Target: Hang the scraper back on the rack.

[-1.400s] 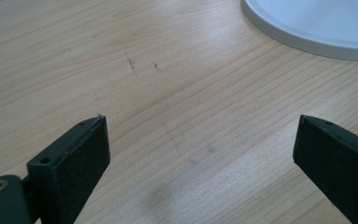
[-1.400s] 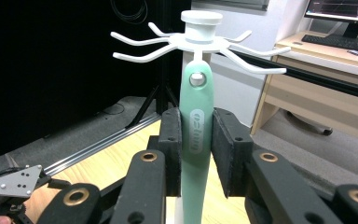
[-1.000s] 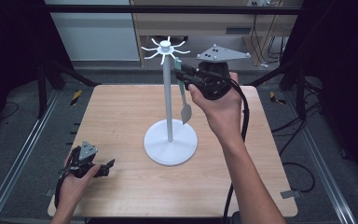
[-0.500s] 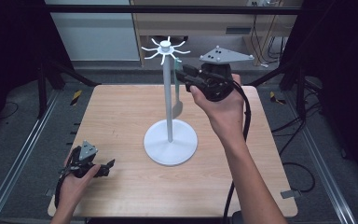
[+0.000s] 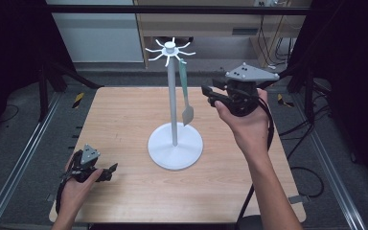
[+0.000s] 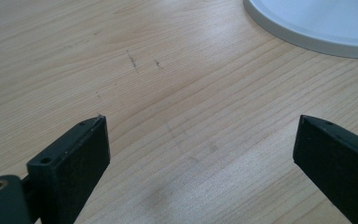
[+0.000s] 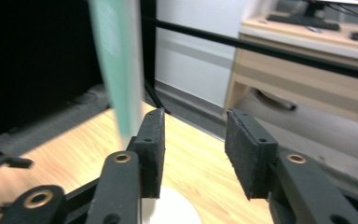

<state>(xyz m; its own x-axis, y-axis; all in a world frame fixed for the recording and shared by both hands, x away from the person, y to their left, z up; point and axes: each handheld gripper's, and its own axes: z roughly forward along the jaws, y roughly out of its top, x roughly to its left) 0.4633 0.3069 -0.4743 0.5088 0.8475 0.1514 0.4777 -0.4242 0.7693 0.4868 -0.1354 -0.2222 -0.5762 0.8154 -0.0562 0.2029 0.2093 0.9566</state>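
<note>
A white hook stand [image 5: 172, 91] rises from a round base [image 5: 175, 145] in the middle of the wooden table. A spatula [image 5: 184, 91] with a pale green handle hangs from one of its top hooks, blade down. My right gripper [image 5: 207, 95] hovers just right of the spatula; its jaws have just been opening and nothing is between them. In the right gripper view [image 7: 196, 140] the blurred green handle [image 7: 116, 60] hangs left of the left jaw, outside the gap. My left gripper [image 5: 109, 172] rests at the table's front left, wide open [image 6: 200, 144] over bare wood.
The stand's white base [image 6: 317, 23] lies ahead and to the right of the left jaws. Metal frame rails run along both sides of the table [image 5: 124, 120]. Cabinets and cables stand beyond the far edge.
My right gripper let go of the spatula handle and drew back to the right and slightly down, jaws wider. The spatula now hangs free on its hook. The left hand stayed put.
</note>
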